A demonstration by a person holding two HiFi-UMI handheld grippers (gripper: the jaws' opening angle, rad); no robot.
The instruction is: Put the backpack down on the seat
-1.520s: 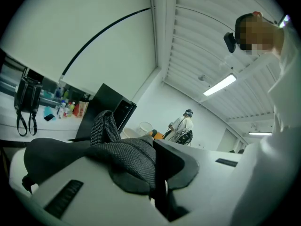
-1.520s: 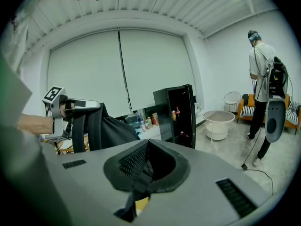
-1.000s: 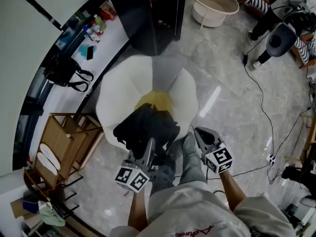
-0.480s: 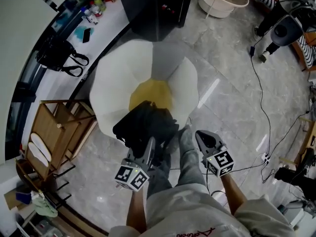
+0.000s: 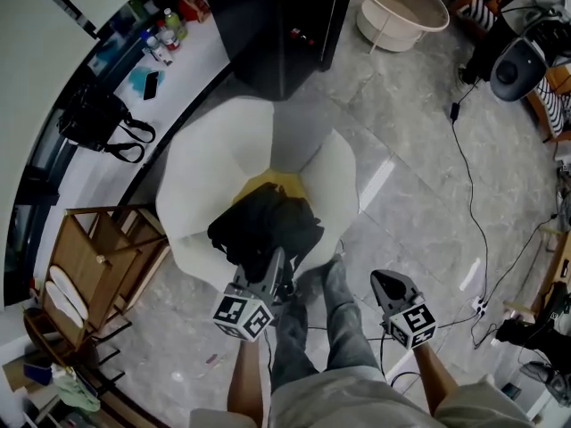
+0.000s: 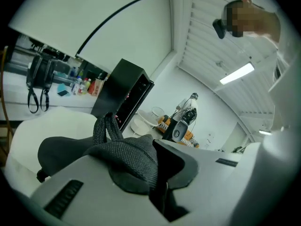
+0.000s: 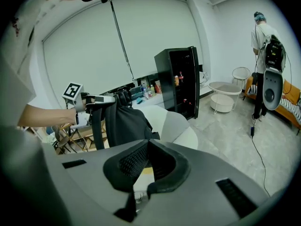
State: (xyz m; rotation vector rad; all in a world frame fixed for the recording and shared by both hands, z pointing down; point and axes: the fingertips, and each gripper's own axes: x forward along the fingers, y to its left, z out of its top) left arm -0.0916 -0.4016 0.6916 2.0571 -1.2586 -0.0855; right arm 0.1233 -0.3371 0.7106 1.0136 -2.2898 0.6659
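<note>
A black backpack (image 5: 266,228) hangs over the yellow seat cushion (image 5: 268,184) of a white petal-shaped chair (image 5: 210,154). Whether it touches the cushion I cannot tell. My left gripper (image 5: 277,259) is shut on the backpack's top strap (image 6: 126,155), whose webbing loop (image 6: 103,126) sticks up past the jaws. In the right gripper view the backpack (image 7: 123,124) dangles from the left gripper (image 7: 104,98) over the chair (image 7: 175,124). My right gripper (image 5: 390,282) is off to the right over the floor, shut, with nothing between its pads (image 7: 123,163).
A black cabinet (image 5: 278,25) stands behind the chair. A round white side table (image 5: 401,7) is at the back right. A counter (image 5: 192,56) holds bottles and a black bag (image 5: 96,119). A wooden rack (image 5: 107,257) is left of the chair. A cable (image 5: 473,194) crosses the floor.
The backpack and left gripper have sunk toward the seat, and the backpack now covers more of the yellow cushion. The right gripper has dropped and drawn back toward the person.
</note>
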